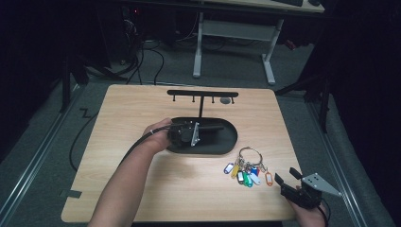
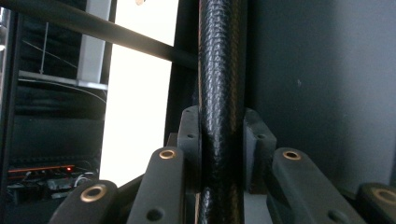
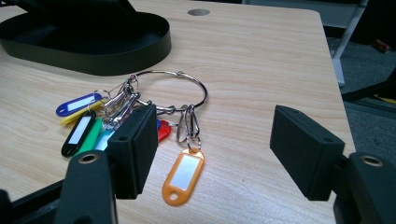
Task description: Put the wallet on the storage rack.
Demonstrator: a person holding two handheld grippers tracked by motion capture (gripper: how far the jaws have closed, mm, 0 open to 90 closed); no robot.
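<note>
A black key stand has an oval tray [image 1: 229, 141], an upright post [image 2: 222, 70] and a hook bar [image 1: 202, 93] across its top. My left gripper [image 1: 203, 126] lies over the tray, and its pads [image 2: 189, 135] are shut on the textured post low down. A large metal key ring [image 3: 168, 88] with several coloured tags [image 1: 247, 174] lies on the wooden table right of the tray. An orange tag [image 3: 183, 176] rests nearest the camera. My right gripper [image 3: 217, 140] stands open just short of the ring, at the table's front right corner [image 1: 286, 177], with nothing between its jaws.
The table [image 1: 142, 109] has a round cable hole [image 1: 226, 100] near its far edge, behind the stand. A white desk frame [image 1: 234, 38] and cables lie on the floor beyond. The table's right edge is close to my right gripper.
</note>
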